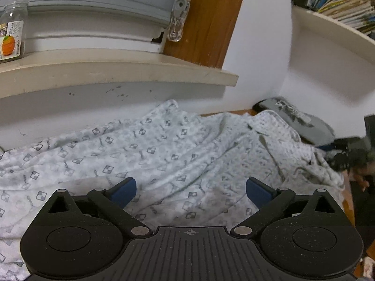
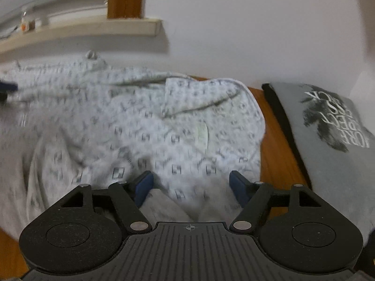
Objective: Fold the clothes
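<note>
**Blue pads spread over patterned cloth**

Blue-padded left gripper (image 1: 191, 190) stands released, jaws wide, nothing pinched. The right gripper (image 2: 191, 185) is likewise unclenched above the white patterned garment (image 2: 140, 121), rumpled across the wooden table (image 2: 274, 145). At two o'clock lies a folded grey shirt (image 2: 332, 135).

Left gripper (image 1: 191, 192) points downward, blue-padded jaws spread wide, nothing between them. Right gripper (image 2: 191, 186) tilts down too, jaws parted, gripping nothing.
</note>
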Demonstrator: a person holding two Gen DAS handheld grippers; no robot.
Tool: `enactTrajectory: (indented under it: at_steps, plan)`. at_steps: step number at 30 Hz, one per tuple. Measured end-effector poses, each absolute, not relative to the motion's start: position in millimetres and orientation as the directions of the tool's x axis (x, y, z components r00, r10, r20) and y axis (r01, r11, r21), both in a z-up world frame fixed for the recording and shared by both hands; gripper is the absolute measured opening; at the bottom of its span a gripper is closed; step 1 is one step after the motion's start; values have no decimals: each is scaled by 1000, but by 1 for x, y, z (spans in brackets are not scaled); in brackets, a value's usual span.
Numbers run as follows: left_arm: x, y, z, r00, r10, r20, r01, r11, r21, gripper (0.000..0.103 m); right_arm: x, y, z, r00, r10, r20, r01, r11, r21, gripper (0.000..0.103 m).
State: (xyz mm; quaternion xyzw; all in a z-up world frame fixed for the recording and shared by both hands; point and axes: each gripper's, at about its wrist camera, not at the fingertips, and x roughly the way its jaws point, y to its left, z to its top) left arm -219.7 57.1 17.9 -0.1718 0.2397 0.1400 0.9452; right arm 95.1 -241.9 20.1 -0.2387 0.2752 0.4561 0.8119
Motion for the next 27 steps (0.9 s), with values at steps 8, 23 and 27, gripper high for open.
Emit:
enactTrajectory:
  at_steps: [8,23,27]
  plan:
    - [-216,52,16,825,202,-527,-365,904,-224,103,92,-248,32,447,631,-634,-847,527,-73,5]
    - [-219,55,14,819,219,-530,-394,887,-242,103,110,-194,136,588,761,-275,-806,577,-131,4]
    - [-219,55,14,819,214,-533,-392,887,-246,103,121,-166,122,639,737,-221,-769,623,-146,8]
